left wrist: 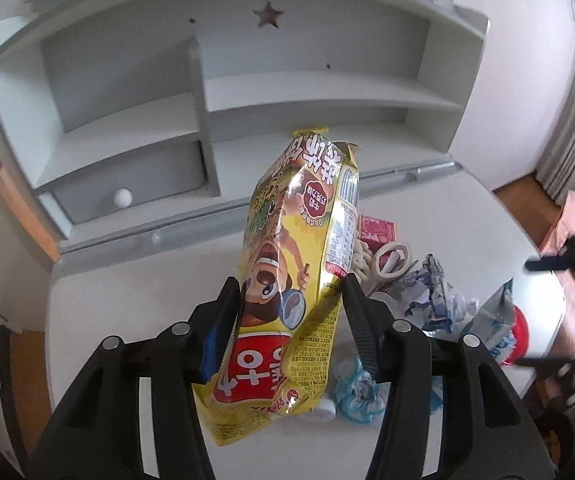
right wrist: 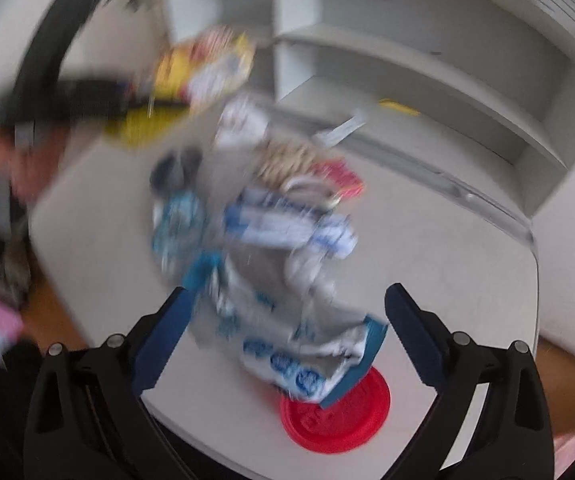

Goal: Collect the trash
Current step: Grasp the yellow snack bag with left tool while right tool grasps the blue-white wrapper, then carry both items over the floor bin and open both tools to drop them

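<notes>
In the left wrist view, the left gripper [left wrist: 291, 316] is occupying the lower centre of the frame, and its two black ribbed fingers [left wrist: 229, 312] are pressing in on a tall yellow foil snack bag printed with a cartoon face and a red label [left wrist: 287, 264]. The bag is standing between the jaws, its lower end hanging below the fingertips and its crimped top reaching up toward the middle of the frame, raised above the white desk top [left wrist: 127, 288]. Behind it, filling the upper half, a pale grey shelving unit with a star cut-out [left wrist: 267, 14] is standing at the back of the desk.

To the right of the held bag, other litter is lying on the desk: a crumpled blue-and-white plastic wrapper [left wrist: 431, 292], a small red carton [left wrist: 375, 230] and a round red plastic lid [left wrist: 521, 332] at the right edge, partly covered by a silver-and-blue pouch [left wrist: 497, 316].

The right wrist view is blurring heavily. The right gripper [right wrist: 287, 312] is sitting at the bottom of the frame with its blue-padded fingers [right wrist: 167, 332] spread wide and holding nothing. The silver-and-blue pouch [right wrist: 287, 336] is lying between and just ahead of those fingertips, overlapping the red lid [right wrist: 339, 416] below it. The yellow bag [right wrist: 203, 68] is showing in the upper left.
</notes>
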`<state>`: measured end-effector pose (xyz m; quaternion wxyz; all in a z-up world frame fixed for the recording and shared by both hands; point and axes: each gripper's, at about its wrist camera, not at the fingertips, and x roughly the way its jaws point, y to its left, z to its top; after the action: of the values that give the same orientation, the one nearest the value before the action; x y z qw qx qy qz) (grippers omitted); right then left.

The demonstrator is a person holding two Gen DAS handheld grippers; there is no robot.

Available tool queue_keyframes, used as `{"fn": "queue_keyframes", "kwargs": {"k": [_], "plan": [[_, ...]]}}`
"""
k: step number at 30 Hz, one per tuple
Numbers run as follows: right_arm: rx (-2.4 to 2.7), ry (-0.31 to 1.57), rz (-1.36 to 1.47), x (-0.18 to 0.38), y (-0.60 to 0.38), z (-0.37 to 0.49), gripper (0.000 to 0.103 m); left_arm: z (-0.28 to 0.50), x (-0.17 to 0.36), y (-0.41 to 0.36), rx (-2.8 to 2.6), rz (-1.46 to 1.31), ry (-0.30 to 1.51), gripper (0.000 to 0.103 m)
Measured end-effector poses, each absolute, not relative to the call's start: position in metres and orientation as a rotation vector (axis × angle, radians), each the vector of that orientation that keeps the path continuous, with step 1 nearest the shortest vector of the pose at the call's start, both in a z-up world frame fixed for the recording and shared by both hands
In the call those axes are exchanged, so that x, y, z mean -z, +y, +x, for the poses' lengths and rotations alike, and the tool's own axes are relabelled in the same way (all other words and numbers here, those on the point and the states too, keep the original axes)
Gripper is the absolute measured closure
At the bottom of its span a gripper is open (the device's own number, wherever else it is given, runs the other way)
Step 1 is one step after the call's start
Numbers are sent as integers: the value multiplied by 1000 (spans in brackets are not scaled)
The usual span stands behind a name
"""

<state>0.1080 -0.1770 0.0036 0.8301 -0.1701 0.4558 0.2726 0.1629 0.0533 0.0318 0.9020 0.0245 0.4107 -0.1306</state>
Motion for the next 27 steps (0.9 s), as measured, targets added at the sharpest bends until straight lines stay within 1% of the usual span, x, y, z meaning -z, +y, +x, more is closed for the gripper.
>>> {"fn": "queue_keyframes", "kwargs": {"k": [2,5,7,9,10,11,13,14,15,18,21,27], "plan": [[-622,990,-412,8,-174,100,9,153,-33,60,265,7,846,51],[-632,962,-551,20,-163,85,9,137,-28,61,273,-18,852,51],[-632,935,-641,27,-153,77,11,132,-25,58,272,-23,855,51],[-623,923,-723,35,-144,75,20,127,-23,57,272,-33,862,51],[-622,920,-769,40,-140,75,24,124,-22,56,273,-40,866,51],[-621,917,-803,44,-137,75,34,121,-22,56,273,-42,868,51],[-601,891,-857,47,-134,73,49,114,-22,54,267,-47,872,51],[-594,875,-867,46,-135,73,66,111,-23,53,264,-47,872,51],[-606,871,-860,43,-137,73,73,107,-26,52,262,-43,870,51],[-651,803,-804,20,-147,65,83,98,-36,48,247,-29,853,51],[-655,739,-726,-7,-162,57,84,91,-47,43,227,-26,831,51],[-641,701,-401,-46,-225,54,84,80,-66,1,250,0,777,51]]}}
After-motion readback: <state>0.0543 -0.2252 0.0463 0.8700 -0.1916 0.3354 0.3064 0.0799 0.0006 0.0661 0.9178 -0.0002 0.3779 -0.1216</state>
